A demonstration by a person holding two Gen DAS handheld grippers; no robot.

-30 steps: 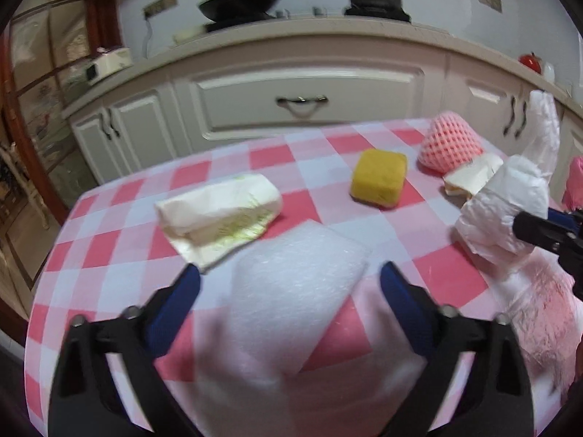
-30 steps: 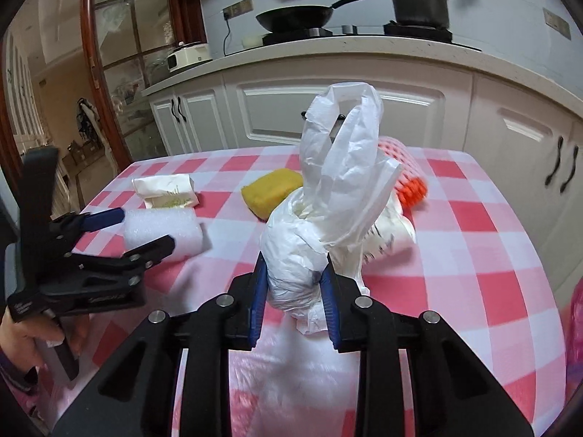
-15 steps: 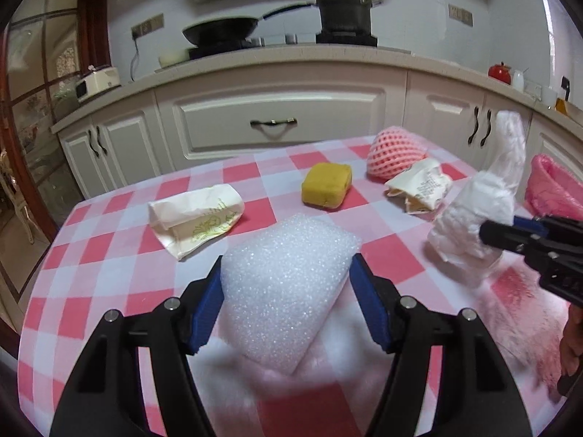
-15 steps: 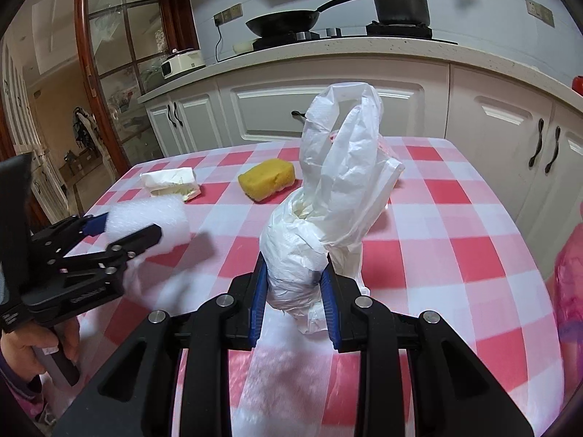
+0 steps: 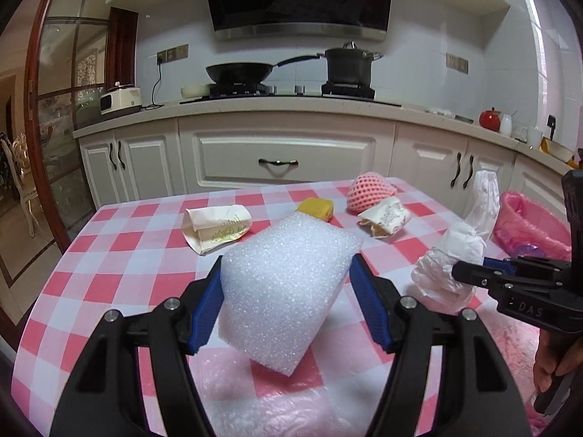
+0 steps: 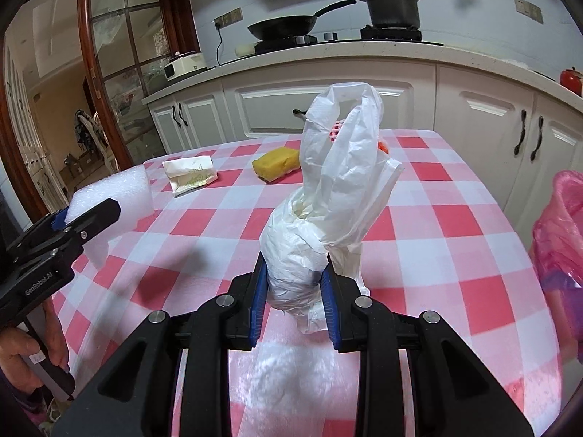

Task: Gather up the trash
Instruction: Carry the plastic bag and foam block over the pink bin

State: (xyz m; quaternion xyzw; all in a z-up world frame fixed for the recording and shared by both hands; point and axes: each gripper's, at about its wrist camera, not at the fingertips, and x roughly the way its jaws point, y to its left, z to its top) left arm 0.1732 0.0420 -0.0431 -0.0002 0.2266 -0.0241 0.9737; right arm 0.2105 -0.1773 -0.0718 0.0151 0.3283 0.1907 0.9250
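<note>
White kitchen cabinets (image 5: 280,156) under a tiled wall (image 5: 430,69), range hood (image 5: 298,0) overhead, glass-paned wooden door (image 5: 54,109) left.

Ahead of your claws, past the checked tablecloth (image 5: 120,255), white cabinets (image 5: 284,153) run under the counter. Up on it you have a black wok (image 5: 238,71), a lidded pot (image 5: 348,65), and far right a red teapot (image 5: 490,119).

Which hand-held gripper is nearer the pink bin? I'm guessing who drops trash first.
Right. The right gripper, holding the white bag, is beside the bin; the left gripper is farther away.
</note>
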